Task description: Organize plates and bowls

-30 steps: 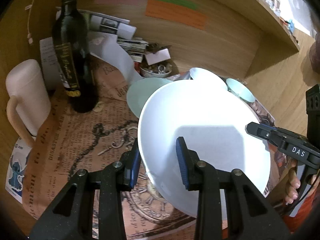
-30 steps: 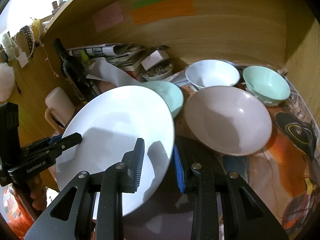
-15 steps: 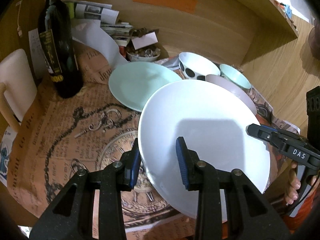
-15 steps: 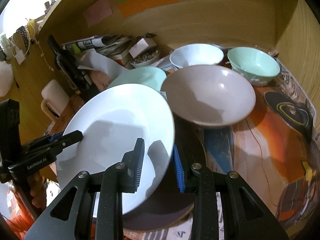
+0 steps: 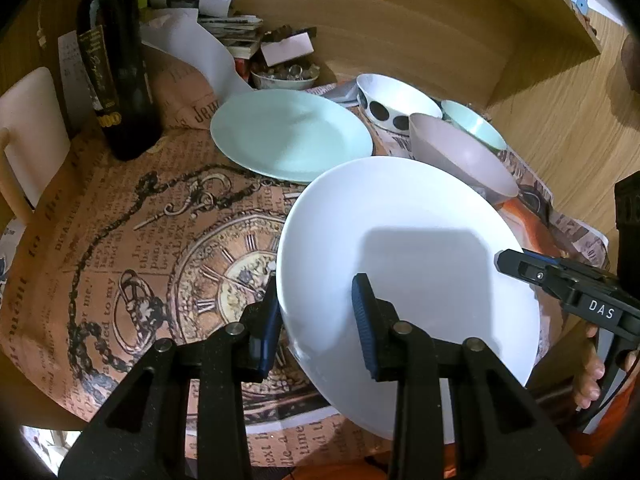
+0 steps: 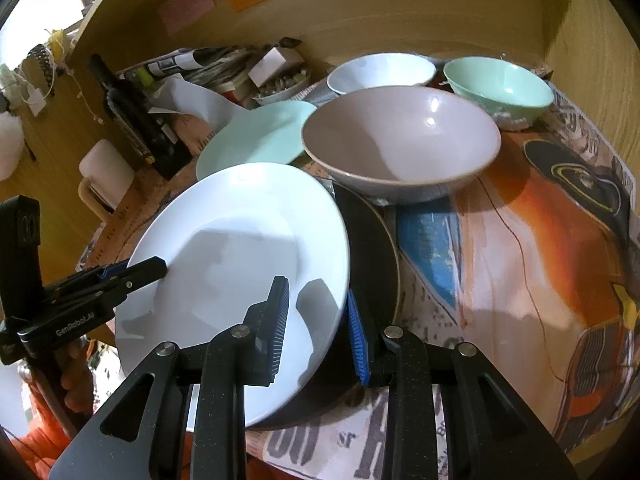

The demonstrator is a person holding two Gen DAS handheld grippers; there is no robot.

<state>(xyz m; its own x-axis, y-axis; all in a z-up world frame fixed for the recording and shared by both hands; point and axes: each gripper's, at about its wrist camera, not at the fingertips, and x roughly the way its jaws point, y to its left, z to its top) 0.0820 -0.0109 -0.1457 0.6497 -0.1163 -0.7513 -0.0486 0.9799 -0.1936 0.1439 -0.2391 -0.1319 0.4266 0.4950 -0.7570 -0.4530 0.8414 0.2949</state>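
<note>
A large white plate is held up at the table's near edge by both grippers. My left gripper is shut on its left rim; my right gripper is shut on its right rim. The plate also shows in the right wrist view, above a dark plate lying on the table. Behind lie a mint plate, a grey-pink bowl, a white dotted bowl and a mint bowl.
A dark wine bottle and a pale mug stand at the left. Papers and a small dish of trinkets sit at the back against the wooden wall. Printed newspaper covers the table.
Both grippers have drawn back toward the near edge with the white plate. The mint plate and the bowls now show fully behind it.
</note>
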